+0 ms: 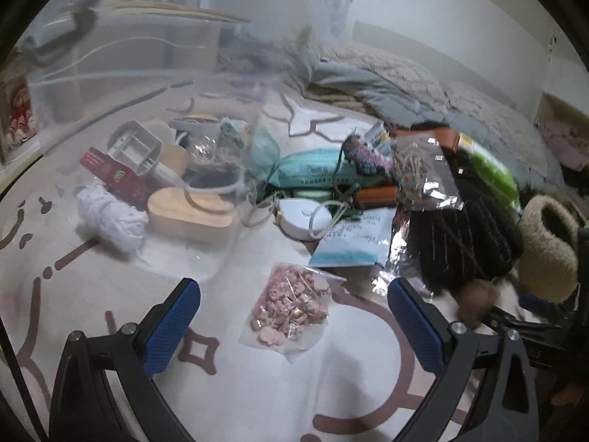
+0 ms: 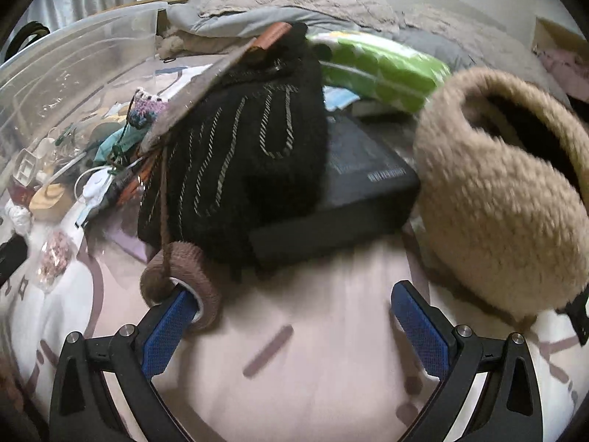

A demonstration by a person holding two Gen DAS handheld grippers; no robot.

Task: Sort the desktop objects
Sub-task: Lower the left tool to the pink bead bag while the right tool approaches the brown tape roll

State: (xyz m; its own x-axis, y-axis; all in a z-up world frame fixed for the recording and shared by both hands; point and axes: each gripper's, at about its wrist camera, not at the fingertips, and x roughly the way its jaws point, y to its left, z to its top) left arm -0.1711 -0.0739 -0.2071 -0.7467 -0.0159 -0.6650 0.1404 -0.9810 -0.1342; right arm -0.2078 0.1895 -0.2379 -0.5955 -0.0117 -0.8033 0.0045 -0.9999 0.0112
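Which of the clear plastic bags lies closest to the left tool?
The bag of pink buttons, lying flat on the rug between the open left tool's fingers; the crinkled bag holding twine sits farther back on the pile.

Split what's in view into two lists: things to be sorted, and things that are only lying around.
To sort: bag of beads, brown tape roll, black knit pouch, fuzzy tan slipper, white yarn, wooden box, clear bin.

Lying about: blankets, patterned rug.
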